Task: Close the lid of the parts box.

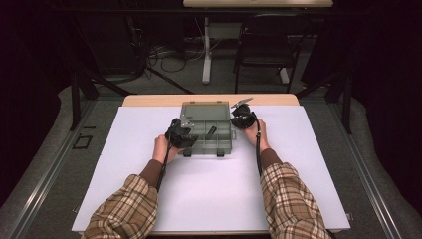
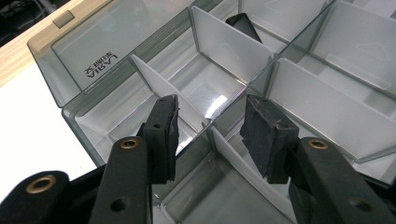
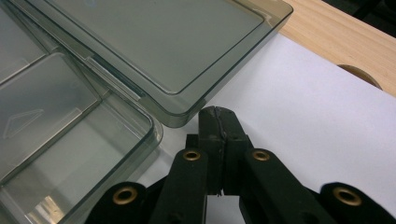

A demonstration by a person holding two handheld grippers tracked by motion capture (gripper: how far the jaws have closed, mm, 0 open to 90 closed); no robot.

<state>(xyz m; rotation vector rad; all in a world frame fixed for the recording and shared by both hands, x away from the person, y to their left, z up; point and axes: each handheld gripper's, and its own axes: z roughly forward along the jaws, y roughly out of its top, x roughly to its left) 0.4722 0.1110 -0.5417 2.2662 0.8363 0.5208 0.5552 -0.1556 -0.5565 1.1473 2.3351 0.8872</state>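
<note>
so i've got the smoky clear plastic organizer box [image 1: 206, 130] sitting open near the far middle of the white sheet [image 1: 209, 189] on the wooden table [image 1: 149, 100], lid [image 3: 154, 42] folded back flat behind it. my left gripper [image 2: 210, 126] hangs over the box's left compartments with its jaws apart, straddling a white divider wall [image 2: 161, 91] without pinching anything. my right gripper [image 3: 218, 123] is clamped tight on nothing, tips parked on the sheet just beside the corner of the lid. there's a small black piece [image 2: 242, 25] lying in a middle compartment further in.
</note>
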